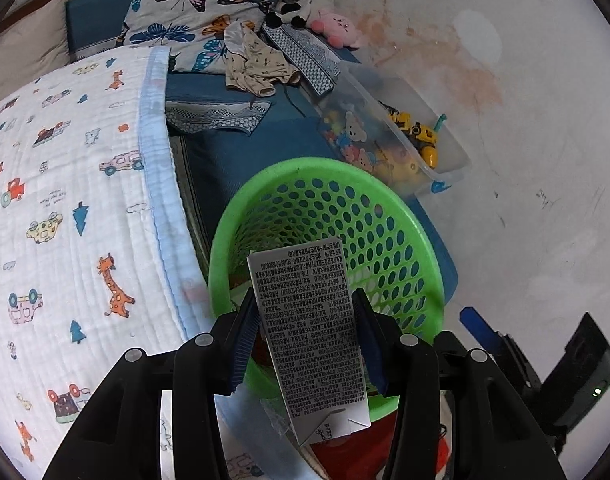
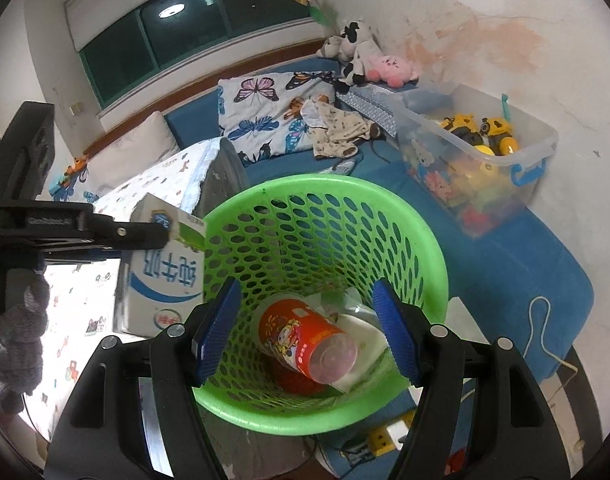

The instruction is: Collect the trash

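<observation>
Left claw (image 1: 305,324) clamped on a milk carton (image 1: 311,332), held just over the near rim of the green basket (image 1: 421,240) standing by the bed (image 1: 245,148). Right claw (image 2: 305,332) half open over the basket's mouth, gripping nothing. Inside the basket: red cup (image 2: 305,336) on its side, white wrapper (image 2: 365,332) beside it.

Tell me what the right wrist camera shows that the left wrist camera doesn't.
Only the right wrist view shows the red cup lying in the basket, the window, and the carton's blue-and-white front. Only the left wrist view shows the carton's printed grey side and the giraffe blanket up close. Both show the green basket, the milk carton held by the left claw, and the toy box.
</observation>
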`<state>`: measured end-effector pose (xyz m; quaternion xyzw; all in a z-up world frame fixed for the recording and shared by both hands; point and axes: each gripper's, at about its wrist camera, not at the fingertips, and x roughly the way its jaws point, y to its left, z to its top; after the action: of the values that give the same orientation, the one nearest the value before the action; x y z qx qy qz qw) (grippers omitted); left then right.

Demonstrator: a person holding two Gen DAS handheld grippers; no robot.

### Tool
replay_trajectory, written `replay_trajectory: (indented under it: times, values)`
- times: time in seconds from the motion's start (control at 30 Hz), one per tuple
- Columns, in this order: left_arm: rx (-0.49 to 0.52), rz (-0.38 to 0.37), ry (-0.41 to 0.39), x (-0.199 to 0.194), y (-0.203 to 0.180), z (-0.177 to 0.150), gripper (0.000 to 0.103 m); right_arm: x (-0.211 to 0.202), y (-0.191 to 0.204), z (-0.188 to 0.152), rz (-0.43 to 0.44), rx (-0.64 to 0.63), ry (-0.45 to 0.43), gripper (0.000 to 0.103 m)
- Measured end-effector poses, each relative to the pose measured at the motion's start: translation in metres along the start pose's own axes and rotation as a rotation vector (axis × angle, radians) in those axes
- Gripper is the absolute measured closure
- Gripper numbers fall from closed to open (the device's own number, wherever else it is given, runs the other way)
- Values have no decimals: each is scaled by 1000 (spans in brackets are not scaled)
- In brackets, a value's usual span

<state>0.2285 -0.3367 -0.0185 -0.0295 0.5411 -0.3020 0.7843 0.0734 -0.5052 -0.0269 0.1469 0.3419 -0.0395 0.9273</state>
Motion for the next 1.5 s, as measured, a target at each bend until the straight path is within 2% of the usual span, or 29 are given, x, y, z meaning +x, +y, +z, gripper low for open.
replay_trajectory:
  times: [0.17,0.3,0.57,0.77,1.2,1.3,1.5]
  values:
    - [9,-7,23,7,-1,-3,56,-4,-3,-4,5,15,-8,34]
    - [21,-12,13,4,-2,-6,44,-7,-1,-8,-3,13,-14,34]
    - [16,-16,-16,-16,4,-15,43,-13,10,-18,10,10,-16,34]
    - [25,17,-61,-38,16,-28,43,-19,25,-26,2,6,-7,32]
    - [44,74,-183,-96,52,-63,35,-34,82,-39,-11,-88,0,24]
    - [53,100,-214,-108,61,-71,29,-37,95,-43,-9,-114,-1,22]
    - [63,149,-261,-128,76,-91,27,-41,121,-50,-16,-169,-2,18]
